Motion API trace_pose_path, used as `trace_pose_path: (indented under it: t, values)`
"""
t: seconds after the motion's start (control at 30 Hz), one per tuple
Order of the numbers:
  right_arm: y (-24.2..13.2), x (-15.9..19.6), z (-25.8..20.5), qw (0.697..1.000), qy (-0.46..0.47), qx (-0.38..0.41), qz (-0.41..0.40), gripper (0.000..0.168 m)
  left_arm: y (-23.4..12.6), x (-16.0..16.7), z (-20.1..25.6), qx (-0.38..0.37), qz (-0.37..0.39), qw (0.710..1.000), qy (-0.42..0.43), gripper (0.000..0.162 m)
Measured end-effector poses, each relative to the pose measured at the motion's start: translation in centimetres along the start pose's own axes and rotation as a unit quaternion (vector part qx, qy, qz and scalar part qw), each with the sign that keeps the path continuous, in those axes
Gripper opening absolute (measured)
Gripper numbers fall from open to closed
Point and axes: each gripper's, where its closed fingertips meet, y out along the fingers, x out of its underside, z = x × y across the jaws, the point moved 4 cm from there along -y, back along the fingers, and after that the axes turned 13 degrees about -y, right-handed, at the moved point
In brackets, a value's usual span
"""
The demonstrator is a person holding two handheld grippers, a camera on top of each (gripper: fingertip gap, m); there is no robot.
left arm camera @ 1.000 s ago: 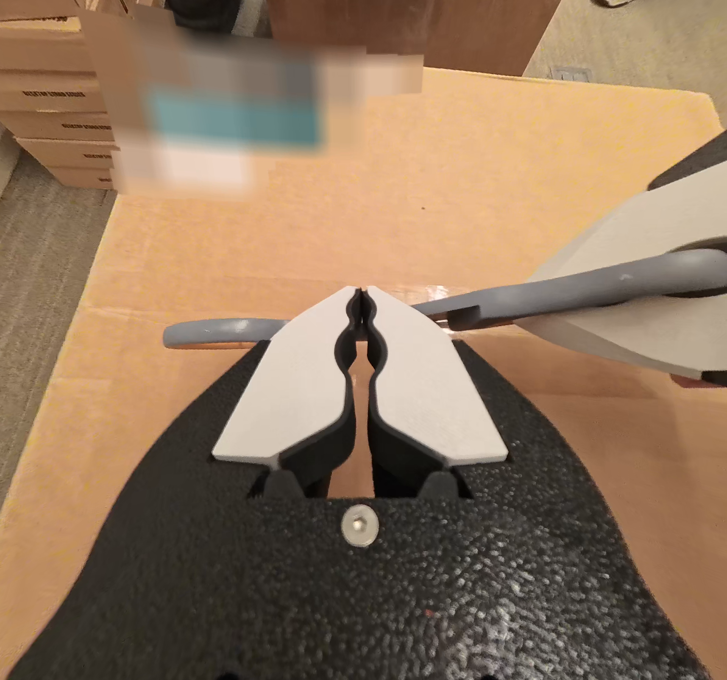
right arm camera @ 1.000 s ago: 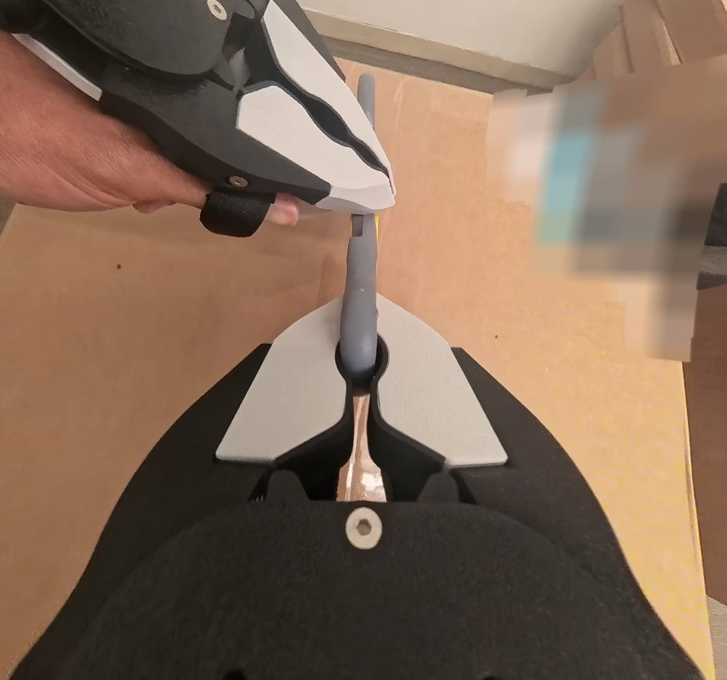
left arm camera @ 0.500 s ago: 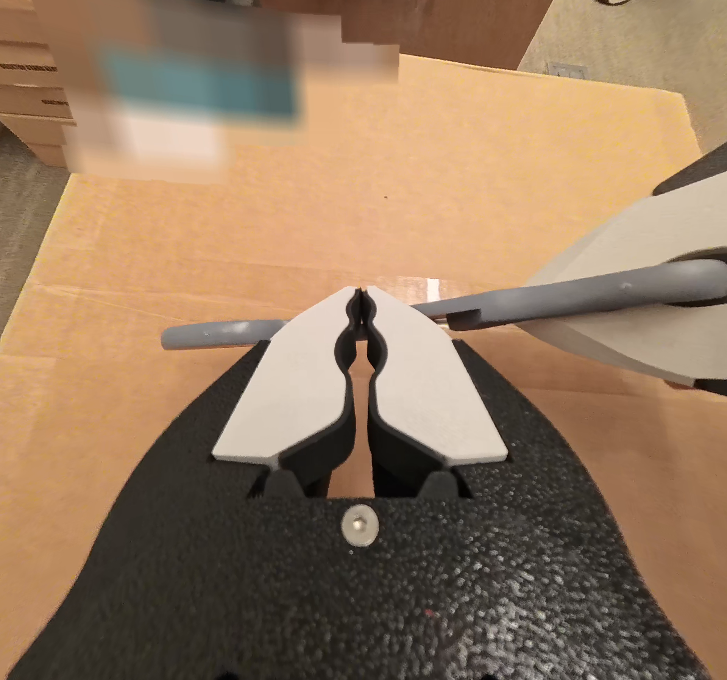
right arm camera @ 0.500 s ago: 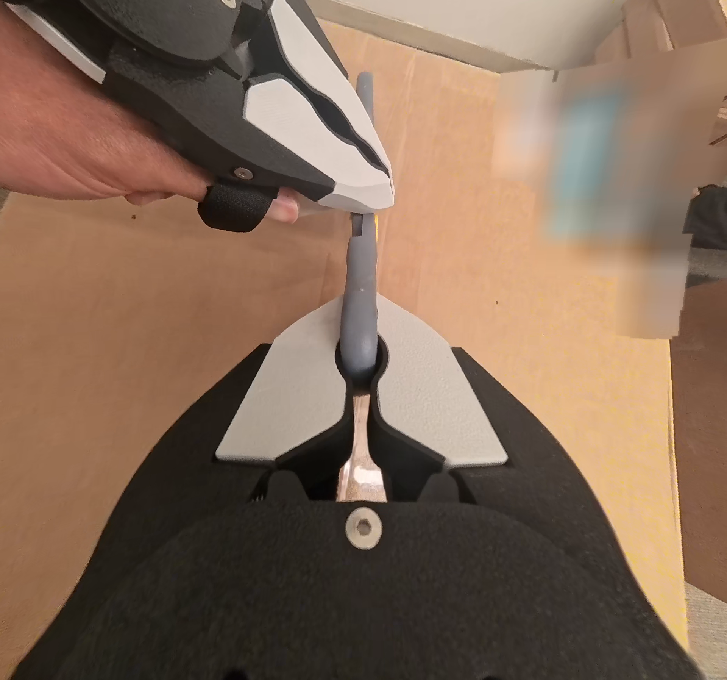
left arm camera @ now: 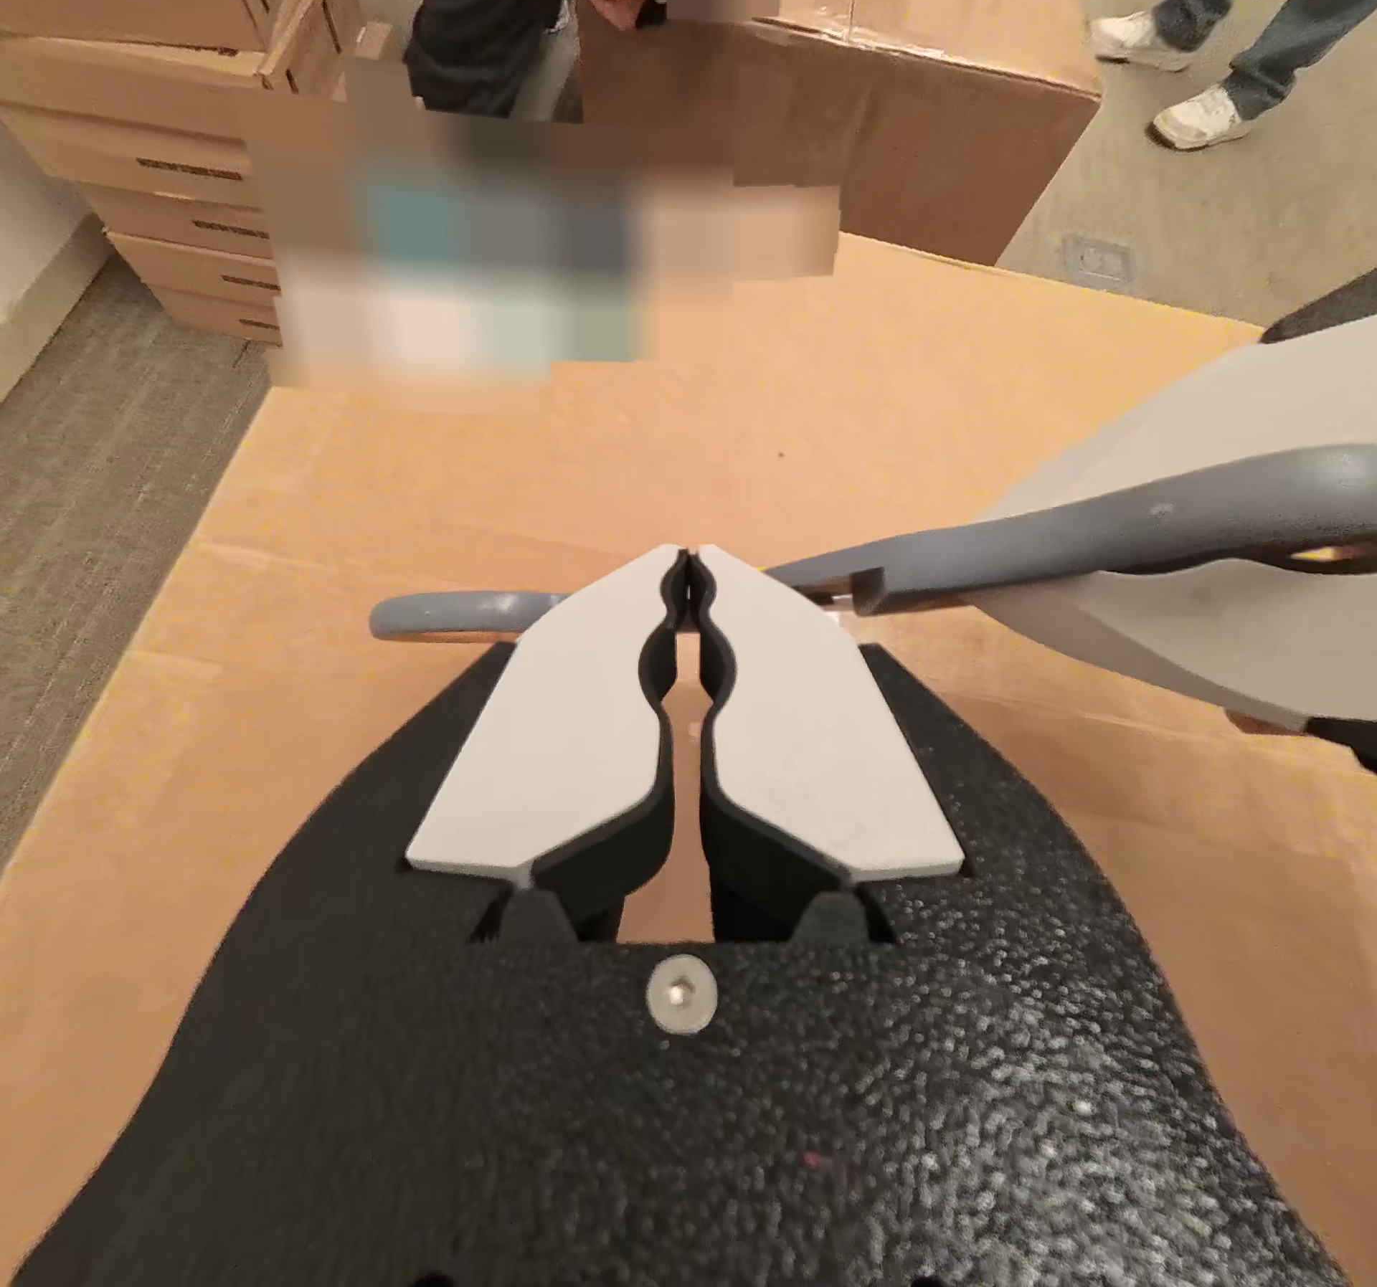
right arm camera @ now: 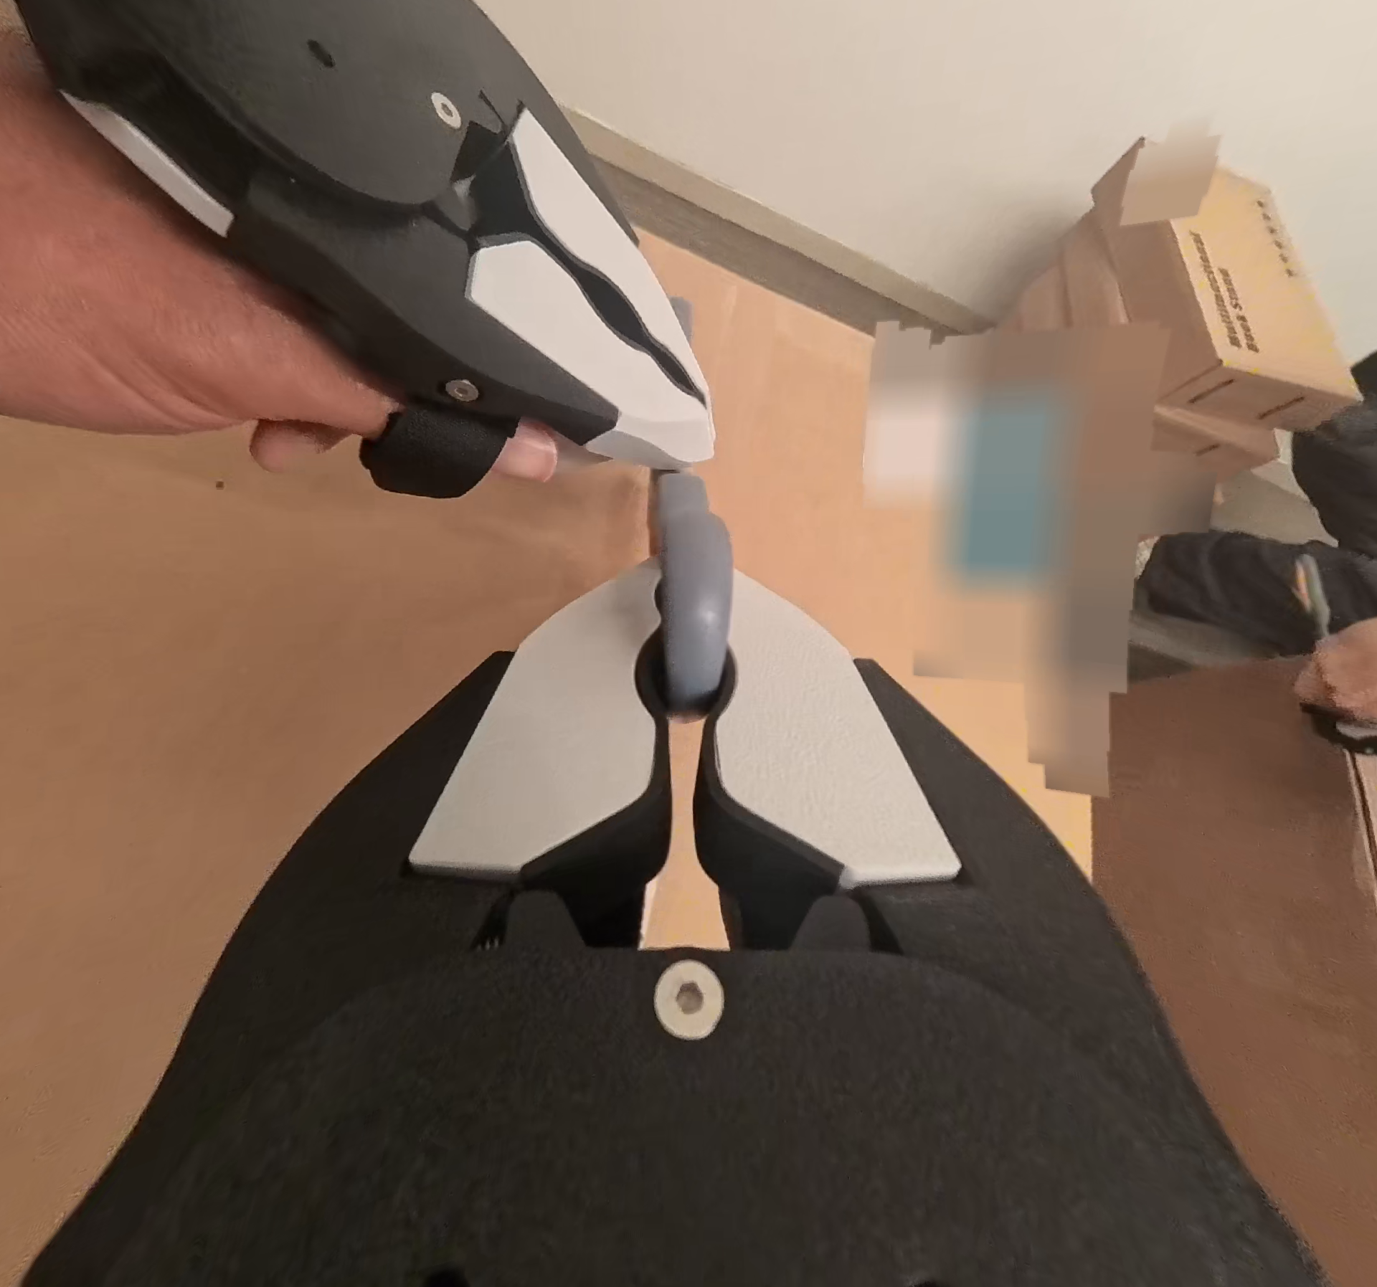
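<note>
A long grey plastic-handled implement [left arm camera: 1043,551] is gripped at both ends above a flat sheet of brown cardboard [left arm camera: 521,476]. The left tool [left arm camera: 689,558] is closed on its far portion, fingertips pressed together around it. The right tool [right arm camera: 693,648] is clamped on the rounded grey handle end. A hand [right arm camera: 149,327] is seen holding the left tool. Stacked cardboard boxes [left arm camera: 149,96] are seen far left.

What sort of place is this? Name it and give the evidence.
Probably an office storeroom or packing area: stacked cardboard boxes against a plain wall, grey carpet underfoot, and flattened cardboard sheet spread beneath both grippers.
</note>
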Motion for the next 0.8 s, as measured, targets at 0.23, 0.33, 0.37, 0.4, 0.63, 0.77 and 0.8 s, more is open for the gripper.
trace_pose_path:
  t: [0.23, 0.33, 0.37, 0.4, 0.63, 0.77, 0.8]
  values:
    - [5.3, -3.2, 2.5, 0.998, -0.049, 0.041, 0.023, 0.000, 0.4, -3.5, -6.3, -0.032, 0.003, 0.999, 0.029, 0.000]
    - [8.3, -4.0, 3.2, 0.995, -0.080, 0.053, 0.023, 0.000, 1.3, -4.2, -9.1, -0.041, -0.008, 0.999, 0.033, 0.000]
    - [9.1, -4.1, 3.4, 0.995, -0.086, 0.054, 0.021, 0.000, 1.6, -4.3, -9.7, -0.040, -0.011, 0.999, 0.035, 0.000]
    - [9.8, -4.1, 3.6, 0.994, -0.090, 0.053, 0.020, 0.000, 1.9, -4.2, -10.3, -0.039, -0.015, 0.998, 0.036, 0.000]
    - [12.0, -4.0, 4.0, 0.996, -0.082, 0.036, 0.026, 0.000, 3.0, -4.2, -12.2, -0.036, -0.031, 0.998, 0.035, 0.000]
    - [12.2, -4.1, 4.2, 0.996, -0.088, 0.026, 0.022, 0.000, 3.4, -4.3, -12.7, -0.036, -0.047, 0.998, 0.021, 0.000]
    - [12.1, -4.0, 4.1, 0.996, -0.087, 0.020, 0.021, 0.000, 3.4, -4.2, -12.7, -0.039, -0.053, 0.998, 0.024, 0.000]
